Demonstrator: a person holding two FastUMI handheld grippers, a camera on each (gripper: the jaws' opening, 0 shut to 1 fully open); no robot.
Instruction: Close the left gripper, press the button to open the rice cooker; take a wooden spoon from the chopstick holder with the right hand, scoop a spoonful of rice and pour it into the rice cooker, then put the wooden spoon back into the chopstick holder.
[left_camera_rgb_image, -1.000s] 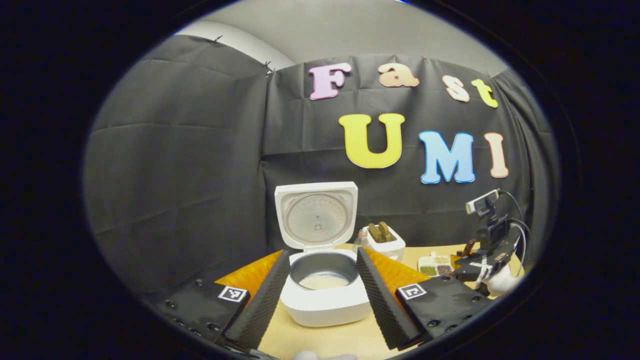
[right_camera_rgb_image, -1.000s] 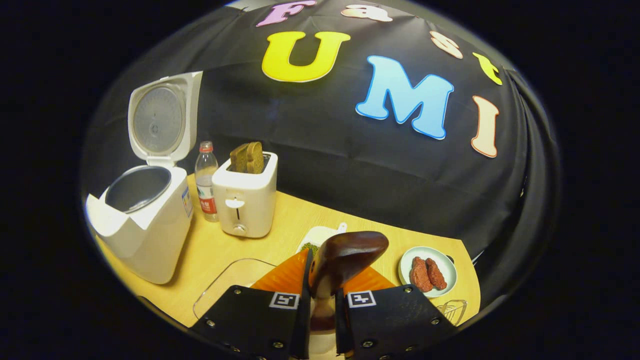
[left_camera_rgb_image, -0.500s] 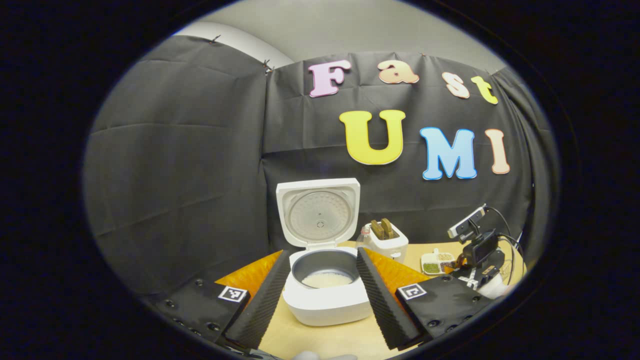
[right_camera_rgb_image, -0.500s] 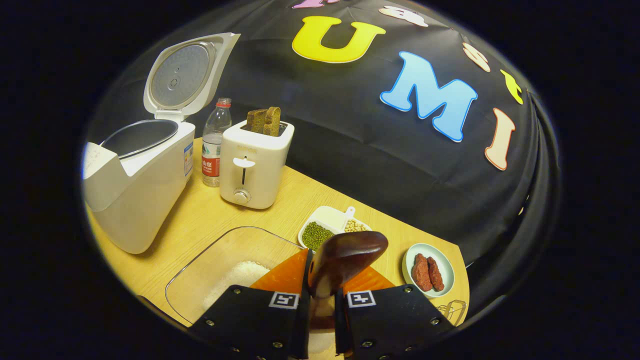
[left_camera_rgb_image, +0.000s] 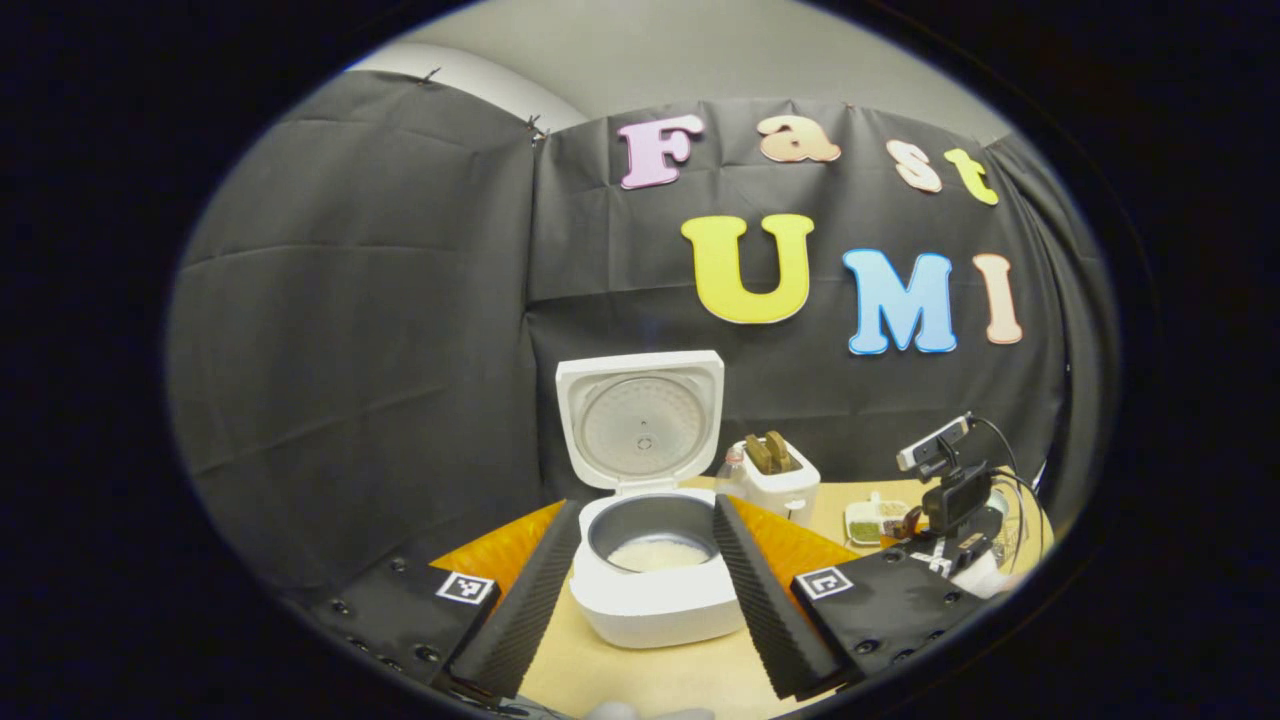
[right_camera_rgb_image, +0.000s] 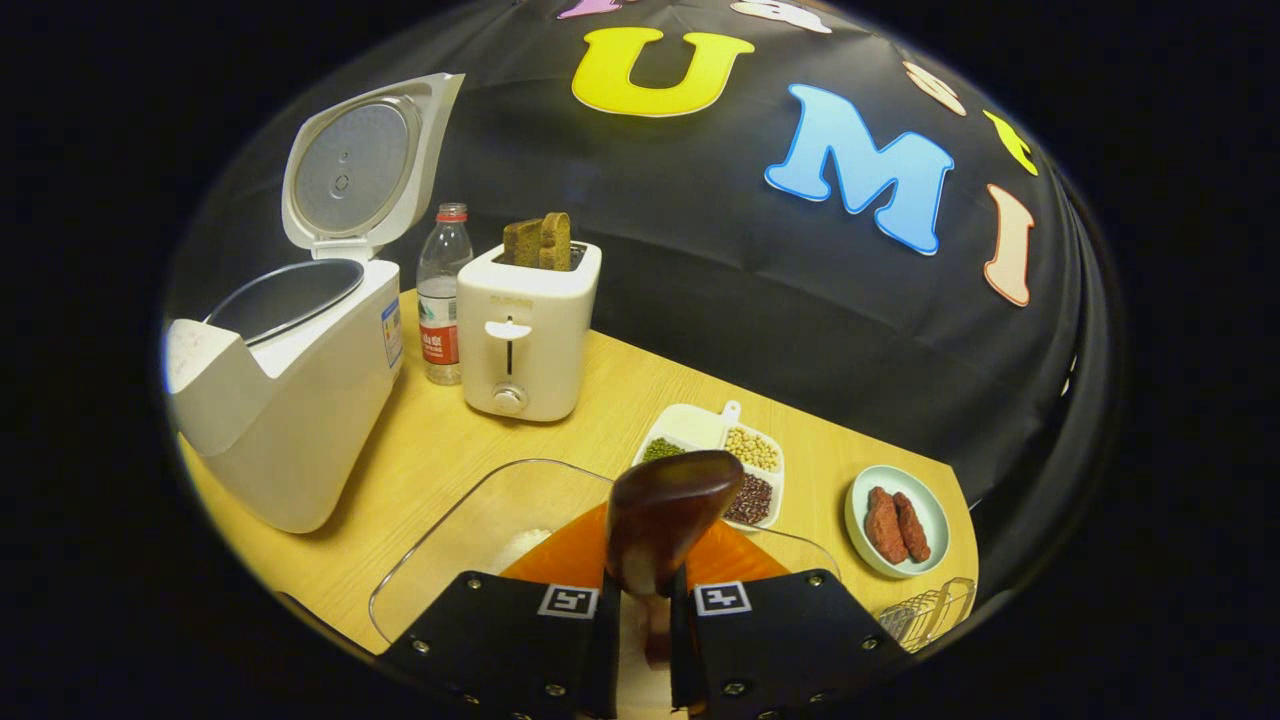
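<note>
The white rice cooker (left_camera_rgb_image: 655, 600) stands open on the table with its lid (left_camera_rgb_image: 640, 420) upright and white rice in the pot. My left gripper (left_camera_rgb_image: 645, 505) hovers in front of it, open, with the cooker showing between its fingers. My right gripper (right_camera_rgb_image: 645, 600) is shut on the handle of the dark wooden spoon (right_camera_rgb_image: 660, 515), whose bowl sticks up past the fingertips. Below it lies a clear glass container (right_camera_rgb_image: 480, 520) holding white rice. The open rice cooker (right_camera_rgb_image: 290, 390) stands to the left in the right gripper view. The right gripper (left_camera_rgb_image: 950, 525) is small at the far right of the left gripper view.
A water bottle (right_camera_rgb_image: 441, 295) and a white toaster (right_camera_rgb_image: 525, 335) with bread slices stand behind the cooker. A divided dish of beans (right_camera_rgb_image: 740, 460) and a small plate of red pieces (right_camera_rgb_image: 895, 520) lie to the right. A wire holder (right_camera_rgb_image: 925, 612) sits at the table's near right corner.
The right gripper has swung to the right and lower over the glass container, the spoon still held. The bean dish now shows fully. The left gripper barely shifted.
</note>
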